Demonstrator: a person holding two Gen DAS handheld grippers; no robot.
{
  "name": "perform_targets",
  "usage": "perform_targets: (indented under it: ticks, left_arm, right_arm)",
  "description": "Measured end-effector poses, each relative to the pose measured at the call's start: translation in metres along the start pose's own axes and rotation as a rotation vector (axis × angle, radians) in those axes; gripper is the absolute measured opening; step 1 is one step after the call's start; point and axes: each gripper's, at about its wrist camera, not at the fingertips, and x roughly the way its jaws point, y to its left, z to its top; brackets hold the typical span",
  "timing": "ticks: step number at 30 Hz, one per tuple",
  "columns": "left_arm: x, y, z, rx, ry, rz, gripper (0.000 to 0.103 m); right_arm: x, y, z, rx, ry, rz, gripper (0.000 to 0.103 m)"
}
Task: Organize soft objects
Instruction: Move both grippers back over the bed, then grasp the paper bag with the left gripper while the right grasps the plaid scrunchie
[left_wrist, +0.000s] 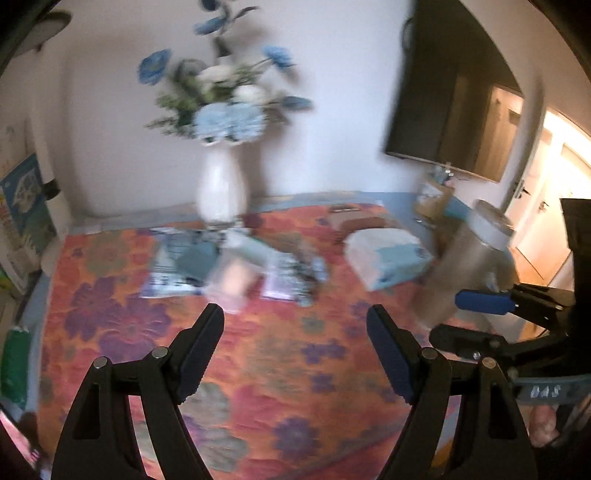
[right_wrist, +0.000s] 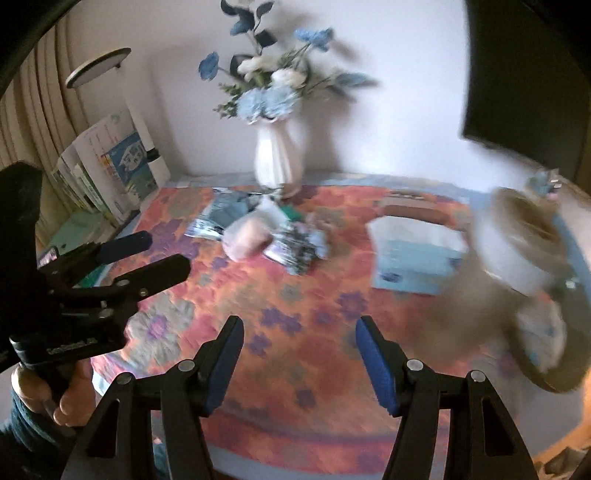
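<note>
The near half of the tabletop (right_wrist: 295, 332) lies bare. Beyond it, a heap of soft items (right_wrist: 266, 232), a white vase (right_wrist: 279, 158) and a tissue pack (right_wrist: 413, 251) block the way.

Left gripper (left_wrist: 295, 314) and right gripper (right_wrist: 299, 325): jaws parted, empty.

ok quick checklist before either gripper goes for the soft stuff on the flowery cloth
1. Left gripper open and empty: ok.
2. Right gripper open and empty: ok.
3. Pale pink soft bundle in view on the orange floral tablecloth: ok.
4. Bare cloth between both grippers and the bundle: ok.
5. White ceramic vase of blue flowers stands upright just behind the pile, a knock risk: not ok.
6. Picture sharp enough to pick a grasp point: not ok, blurred.
</note>
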Motion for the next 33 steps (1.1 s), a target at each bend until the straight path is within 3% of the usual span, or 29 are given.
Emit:
perform_targets:
  ticks: [5, 11, 19, 23, 26, 27, 30, 33]
  left_arm:
    - [0.038, 0.023, 0.007, 0.042, 0.049, 0.02, 0.078]
    - [0.107, 0.045, 0.017, 0.056, 0.099, 0.008, 0.078]
    - [0.154, 0.056, 0.017, 0.085, 0.125, -0.028, 0.078]
    - [0.166, 0.061, 0.01, 0.071, 0.15, -0.045, 0.077]
    - [0.169, 0.054, 0.007, 0.098, 0.156, -0.034, 0.069]
    - [0.172, 0.053, 0.008, 0.106, 0.16, -0.028, 0.057]
    - [0.18, 0.048, 0.005, 0.123, 0.193, 0.0, 0.039]
    - [0.173, 0.048, 0.006, 0.126, 0.157, -0.012, 0.033]
  right_arm:
    - [0.068, -0.011, 0.035, 0.132, 0.041, 0.131, 0.061]
    - [0.151, -0.019, 0.05, 0.223, 0.059, 0.084, 0.061]
    - [0.196, -0.044, 0.05, 0.322, 0.071, 0.118, 0.061]
    - [0.202, -0.048, 0.047, 0.338, 0.034, 0.122, 0.061]
    - [0.201, -0.046, 0.045, 0.327, 0.004, 0.109, 0.061]
    - [0.2, -0.044, 0.044, 0.319, -0.006, 0.1, 0.06]
    - [0.2, -0.041, 0.044, 0.304, -0.01, 0.089, 0.039]
    - [0.197, -0.04, 0.043, 0.293, -0.026, 0.117, 0.024]
